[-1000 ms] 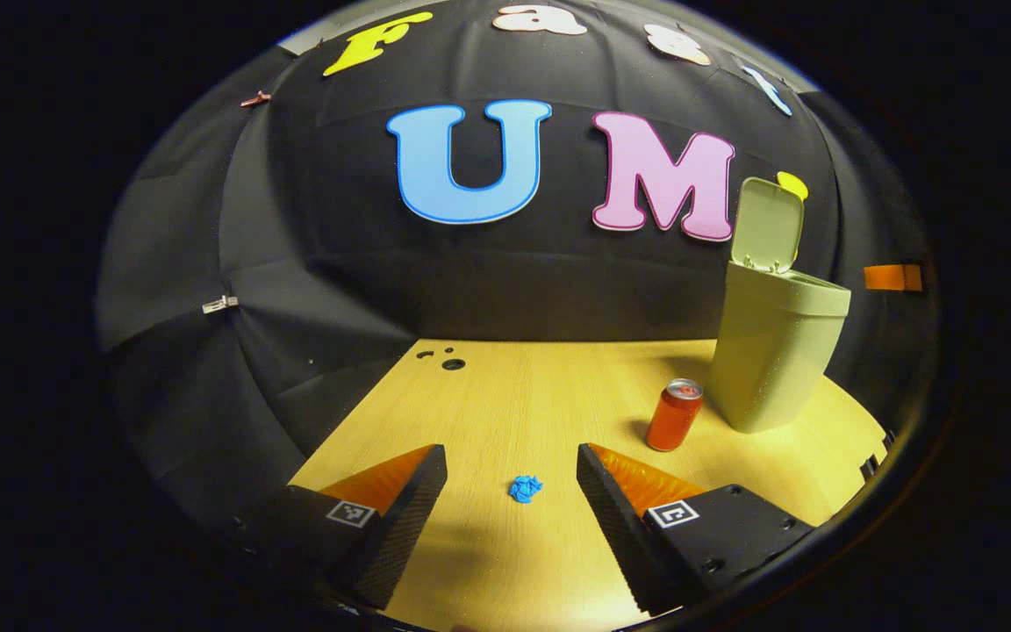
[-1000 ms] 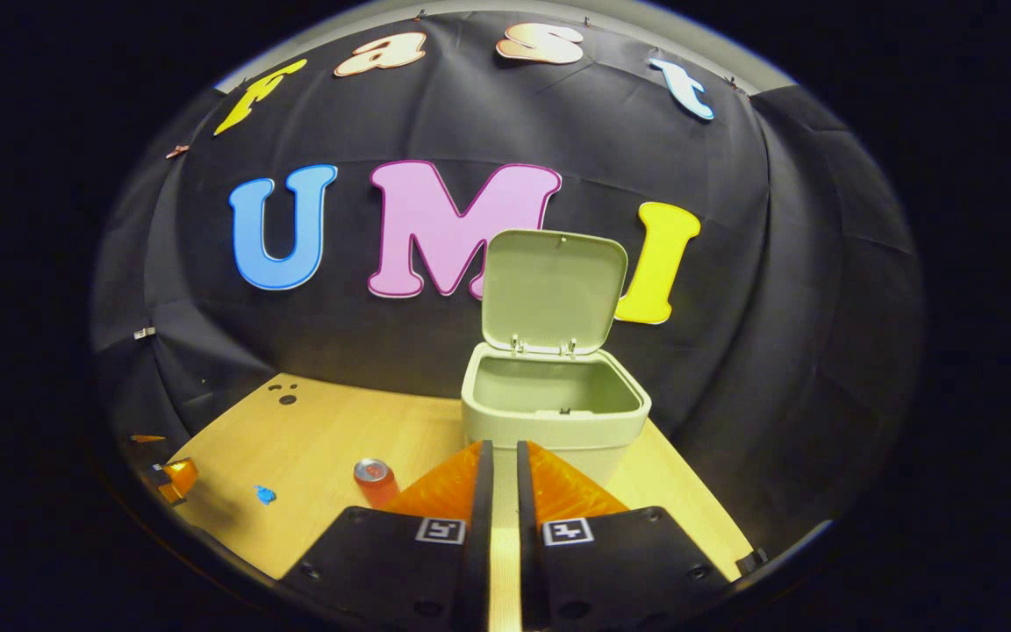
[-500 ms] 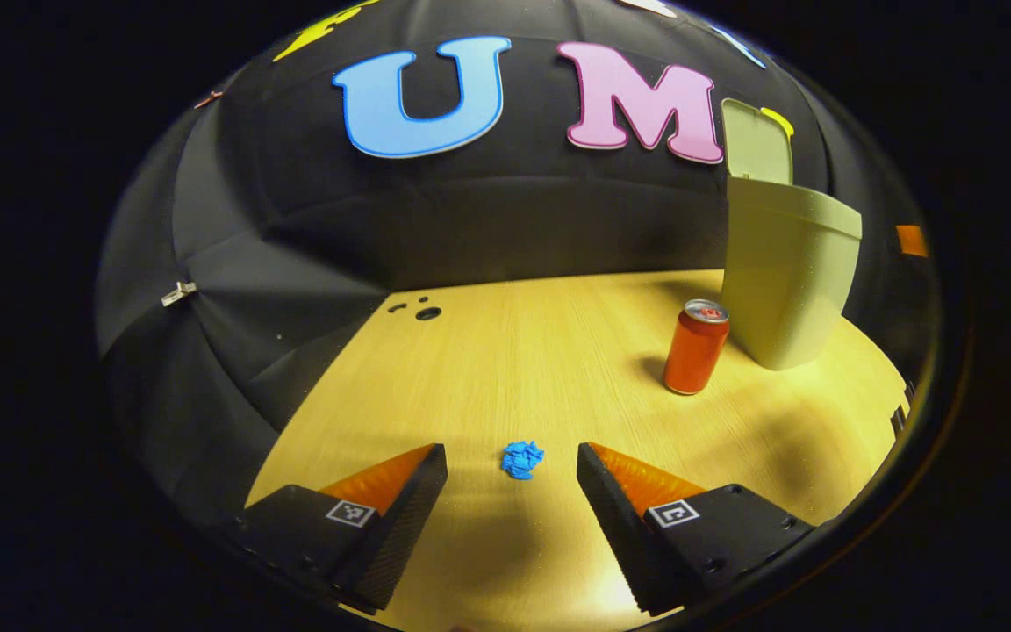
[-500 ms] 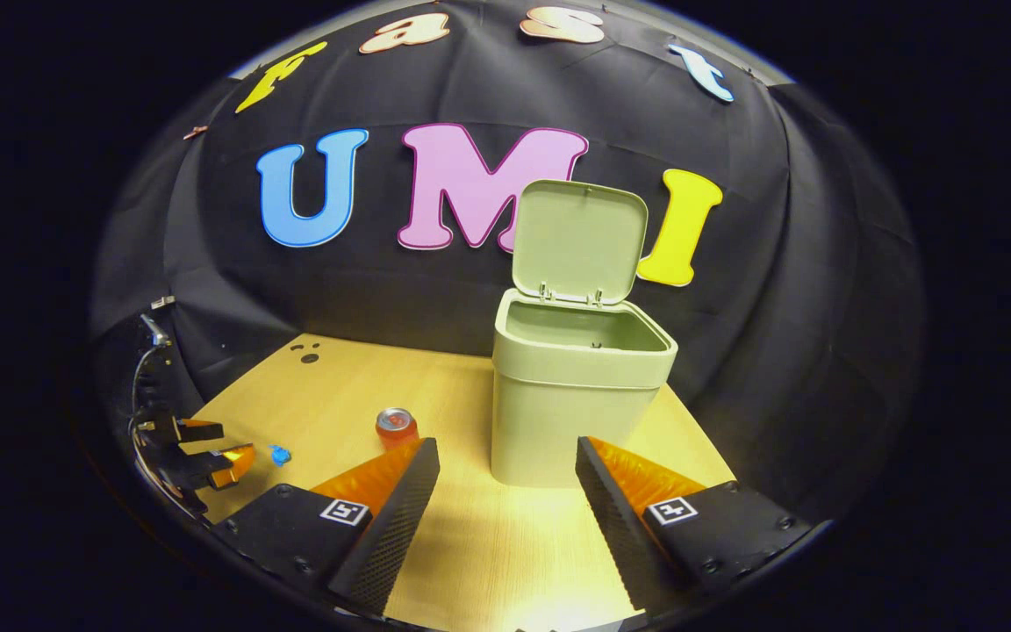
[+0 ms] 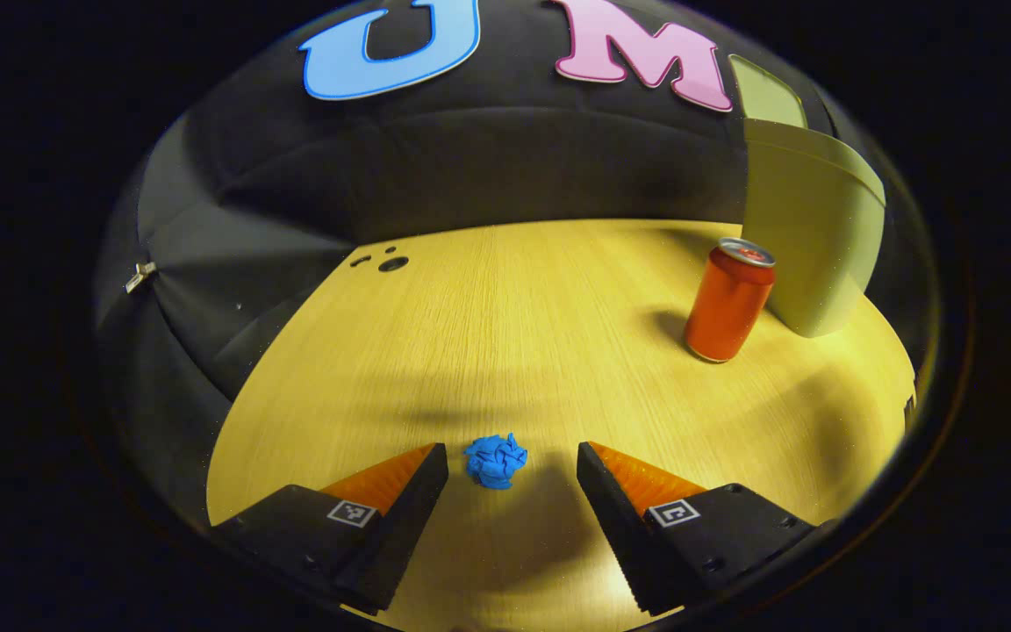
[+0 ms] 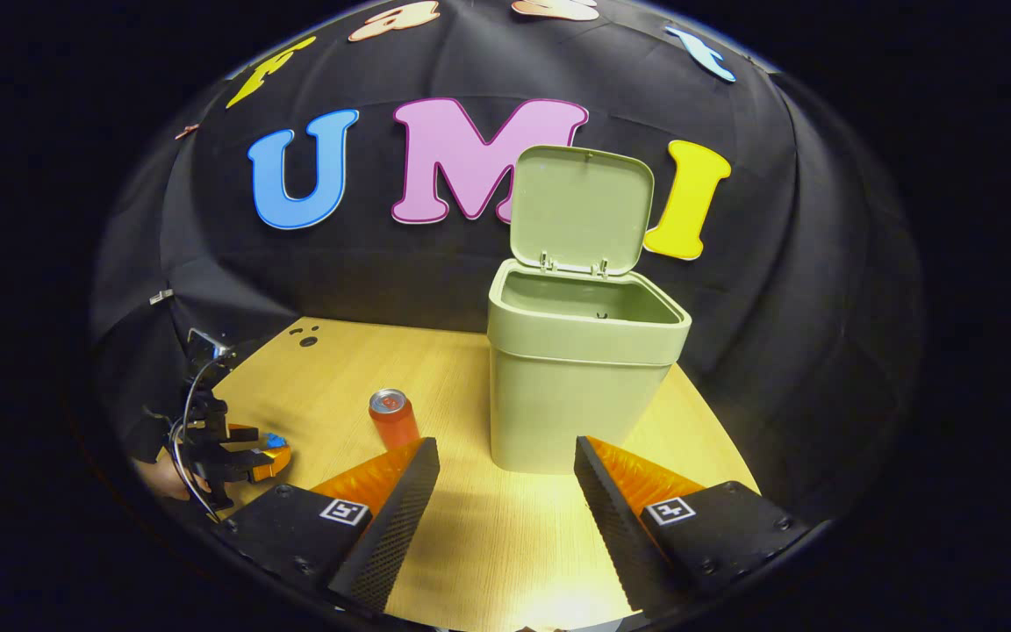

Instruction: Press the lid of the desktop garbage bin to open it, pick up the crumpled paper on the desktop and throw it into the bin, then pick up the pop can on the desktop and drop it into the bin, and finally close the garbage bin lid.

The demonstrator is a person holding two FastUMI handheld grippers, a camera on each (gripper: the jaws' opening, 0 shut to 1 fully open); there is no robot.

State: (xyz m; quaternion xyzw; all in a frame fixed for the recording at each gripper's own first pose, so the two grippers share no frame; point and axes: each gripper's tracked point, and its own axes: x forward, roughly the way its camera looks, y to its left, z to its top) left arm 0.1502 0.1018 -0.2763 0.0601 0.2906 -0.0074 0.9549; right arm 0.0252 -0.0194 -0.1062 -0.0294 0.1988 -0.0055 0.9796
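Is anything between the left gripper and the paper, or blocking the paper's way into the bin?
Nothing visible. The left gripper is open with the paper lying between its fingertips on bare table. The bin stands with its lid up; the can stands beside the bin, low enough to pass over.

A light wooden table (image 5: pixel 514 333) is lying under warm light, its grain running away toward the black cloth wall (image 5: pixel 470 167). Small dark holes (image 5: pixel 387 262) are sitting near its far left corner.

Wedge fingers (image 5: pixel 400 496), square marker tags, black mounts w/ screws.
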